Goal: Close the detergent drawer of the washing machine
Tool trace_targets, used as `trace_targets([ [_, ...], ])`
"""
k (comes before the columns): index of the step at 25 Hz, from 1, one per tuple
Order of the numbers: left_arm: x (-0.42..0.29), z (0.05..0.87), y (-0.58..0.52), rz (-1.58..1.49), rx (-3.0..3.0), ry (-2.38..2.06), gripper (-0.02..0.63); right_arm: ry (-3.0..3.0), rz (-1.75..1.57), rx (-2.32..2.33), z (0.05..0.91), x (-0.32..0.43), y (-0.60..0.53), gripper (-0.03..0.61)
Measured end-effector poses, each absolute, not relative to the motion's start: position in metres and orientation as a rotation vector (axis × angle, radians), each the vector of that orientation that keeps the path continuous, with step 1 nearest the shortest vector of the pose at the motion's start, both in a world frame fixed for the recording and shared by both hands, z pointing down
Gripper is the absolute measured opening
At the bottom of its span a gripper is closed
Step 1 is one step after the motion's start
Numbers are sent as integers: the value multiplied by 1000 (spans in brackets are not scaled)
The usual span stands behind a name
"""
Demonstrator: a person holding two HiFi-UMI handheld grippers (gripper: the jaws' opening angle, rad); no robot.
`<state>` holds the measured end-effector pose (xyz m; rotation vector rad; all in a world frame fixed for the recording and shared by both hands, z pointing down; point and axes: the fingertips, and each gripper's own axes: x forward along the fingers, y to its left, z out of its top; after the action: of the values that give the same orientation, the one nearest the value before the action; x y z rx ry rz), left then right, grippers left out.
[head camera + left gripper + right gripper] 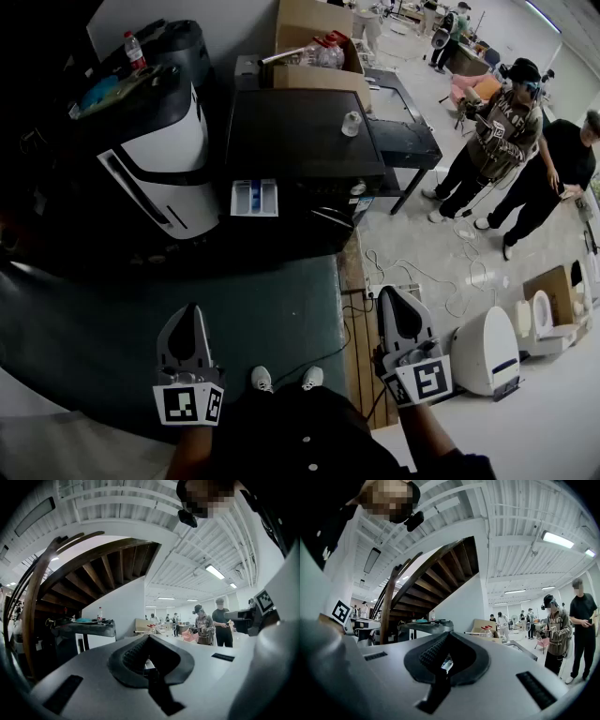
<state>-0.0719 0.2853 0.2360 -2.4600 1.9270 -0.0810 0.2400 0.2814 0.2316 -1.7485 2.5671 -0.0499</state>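
Left tongs (192, 309) and right tongs (388, 294), both closed on nothing, sit well apart from the detergent drawer (254, 198) pulled out of the washing machine (300, 141); best to push its front face squarely, straight inward.

**Where things stand**

The detergent drawer (254, 198) sticks out of the front of the washing machine (300, 131), toward the person. A small round object (351, 123) stands on the machine's top, and a cardboard box (314, 66) is behind it. Another appliance (159, 141) stands to its left, and two people (506, 141) are well to the right.
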Motion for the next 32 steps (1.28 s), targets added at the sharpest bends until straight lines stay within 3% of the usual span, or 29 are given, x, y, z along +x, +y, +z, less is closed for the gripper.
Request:
trace_targets([
  [28,-48,241,316,-98,-2368,2014,14,2570,-78,-1627,246,270,288,31],
  [29,-48,242,318,-99,-2362,2022,14,2574,-77,-1610,247,269,286,54],
  [30,-49,243,319,-100,-2358,2028,14,2577,-72,-1596,247,267,285,165],
  [31,-50,243,319,-100,-2356,2032,14,2581,-62,-1582,246,264,283,235],
  [32,-51,244,318,-100,-2354,2033,14,2588,-52,-1570,244,261,281,249],
])
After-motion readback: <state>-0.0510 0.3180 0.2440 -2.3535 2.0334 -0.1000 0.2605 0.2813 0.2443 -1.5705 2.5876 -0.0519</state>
